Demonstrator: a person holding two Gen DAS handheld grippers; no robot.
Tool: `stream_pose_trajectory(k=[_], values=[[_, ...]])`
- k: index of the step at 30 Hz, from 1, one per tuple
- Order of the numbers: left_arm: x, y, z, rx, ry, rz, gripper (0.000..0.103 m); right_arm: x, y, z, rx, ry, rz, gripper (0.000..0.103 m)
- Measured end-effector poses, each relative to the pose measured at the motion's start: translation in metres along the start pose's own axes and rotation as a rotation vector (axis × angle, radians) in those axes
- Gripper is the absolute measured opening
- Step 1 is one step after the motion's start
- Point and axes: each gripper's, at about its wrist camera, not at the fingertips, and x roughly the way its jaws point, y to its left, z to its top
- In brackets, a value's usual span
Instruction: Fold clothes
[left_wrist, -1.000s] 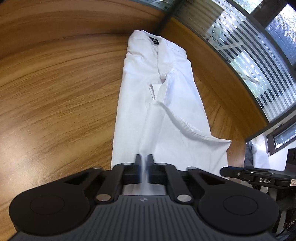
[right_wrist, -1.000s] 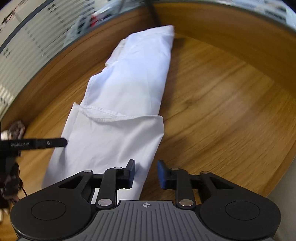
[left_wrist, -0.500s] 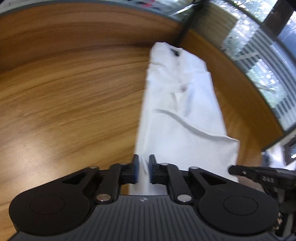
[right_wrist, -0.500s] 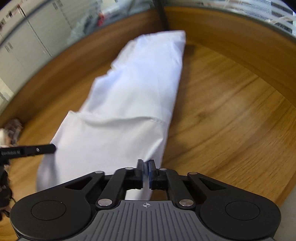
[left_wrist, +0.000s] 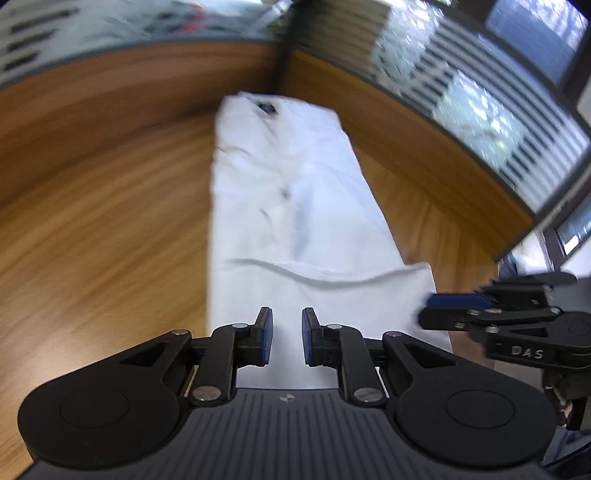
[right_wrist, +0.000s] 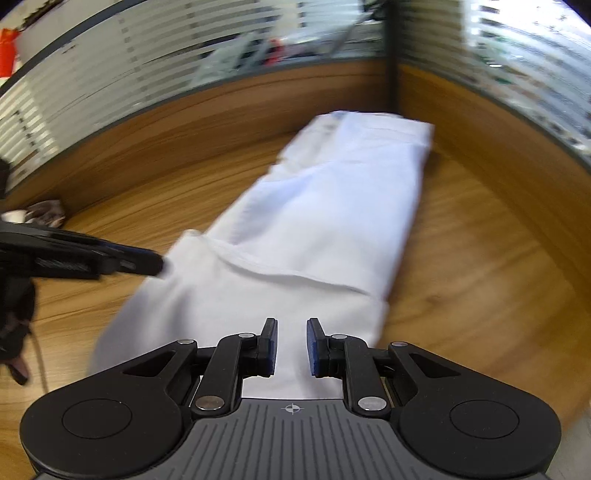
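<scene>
- Left wrist view: the desk (left_wrist: 92, 221) fills the left side, wood-grained and blurred.
- The shirt (left_wrist: 295, 221), white and folded into a long narrow strip, lies flat on the desk, running from just ahead of the left claw (left_wrist: 287, 341) away to the far corner, where a dark label (left_wrist: 265, 107) shows at its collar end.
- A hem line (left_wrist: 314, 275) crosses the strip near its near end, where an upper layer overlaps.
- The left claw hangs over the near end of the shirt; its jaws stand a narrow gap apart and have just been opening. Only cloth lying on the desk shows through the gap, and the pads do not press on it.
- To the right, the right claw (left_wrist: 428, 308) reaches in from the side, its tips at the shirt's near right corner.
- Right wrist view: the left claw (right_wrist: 159, 264) comes in from the left edge, its tip at the shirt's (right_wrist: 332, 221) left border.
- The right claw (right_wrist: 291, 347) hangs over the near end of the strip; its jaws are also a narrow gap apart, just been opening, nothing pinched.
- Bare desk (right_wrist: 480, 277) lies to the right of the shirt, with striped glass walls (right_wrist: 517, 55) behind.
</scene>
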Motion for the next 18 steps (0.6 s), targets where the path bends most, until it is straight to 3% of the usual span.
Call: stream_pose_trajectory(k=[7,18], values=[[0.037,-0.015,0.016,0.072,0.022,-0.026,0.017,0.045,0.008,0.016,-0.095,0.03,0.015,0.019],[0.056,0.0,0.035,0.037,-0.001,-0.022,0.02,0.066,-0.028,0.031,-0.038,0.016,-0.028,0.012]])
